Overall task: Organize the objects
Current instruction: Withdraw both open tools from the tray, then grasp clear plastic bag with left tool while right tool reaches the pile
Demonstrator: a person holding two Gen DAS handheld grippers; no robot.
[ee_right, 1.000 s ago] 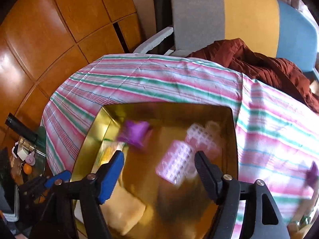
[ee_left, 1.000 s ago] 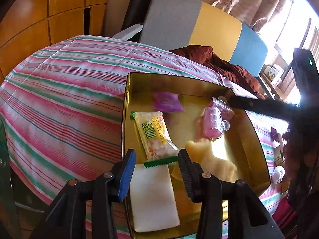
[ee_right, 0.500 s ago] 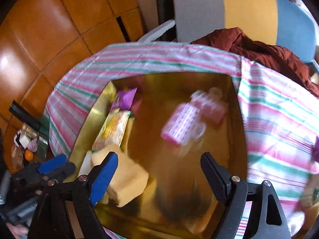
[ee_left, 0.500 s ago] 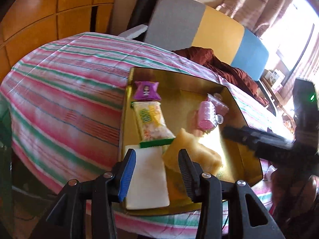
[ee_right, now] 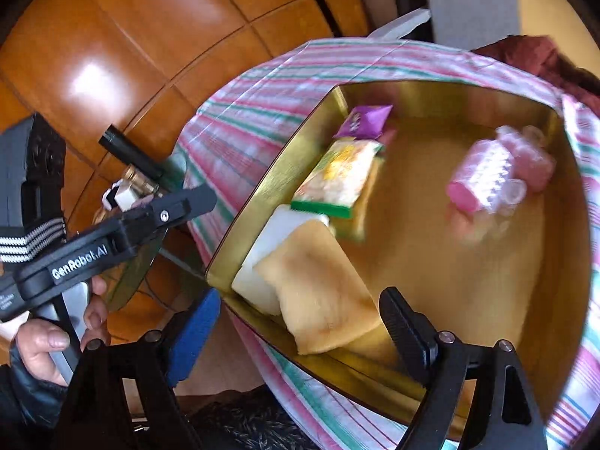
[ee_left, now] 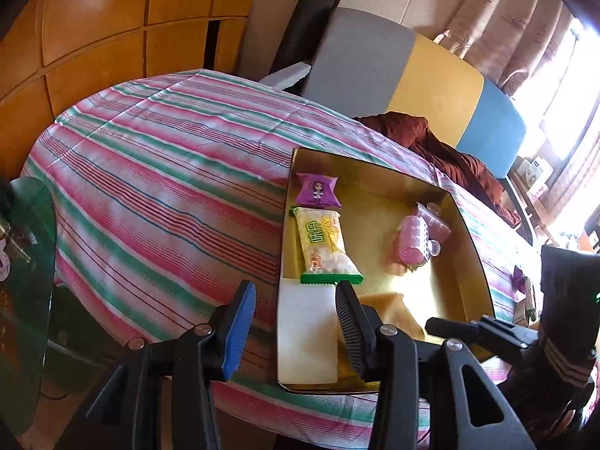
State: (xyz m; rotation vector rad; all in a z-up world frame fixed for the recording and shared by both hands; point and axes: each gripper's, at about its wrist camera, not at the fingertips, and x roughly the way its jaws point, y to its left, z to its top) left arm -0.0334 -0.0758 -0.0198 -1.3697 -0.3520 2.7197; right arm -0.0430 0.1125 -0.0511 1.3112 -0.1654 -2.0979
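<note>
A gold tray [ee_left: 378, 206] [ee_right: 431, 262] rests on a striped tablecloth [ee_left: 168, 172]. Along its left side lie a purple packet [ee_left: 317, 193] [ee_right: 365, 122], a yellow snack packet [ee_left: 324, 245] [ee_right: 339, 178] and a white block [ee_left: 305, 333] [ee_right: 270, 247]. A yellow pad [ee_left: 390, 309] [ee_right: 318, 285] leans on the block. Pink hair rollers [ee_left: 414, 236] [ee_right: 491, 172] sit toward the right. My left gripper [ee_left: 294, 324] hovers open over the tray's near left corner, holding nothing. My right gripper [ee_right: 300, 332] is open and holding nothing above the near edge.
A chair [ee_left: 393, 71] with a grey, yellow and blue back stands behind the table, a dark red garment [ee_left: 442, 150] on it. A glass side table [ee_left: 22, 262] with small items is at the left. Wooden panels [ee_right: 150, 18] line the wall. A hand [ee_right: 48, 337] holds the left gripper.
Both grippers have pulled back from over the tray toward its near edge, the left one drifting to the left. The purple packet now lies still in the far left corner.
</note>
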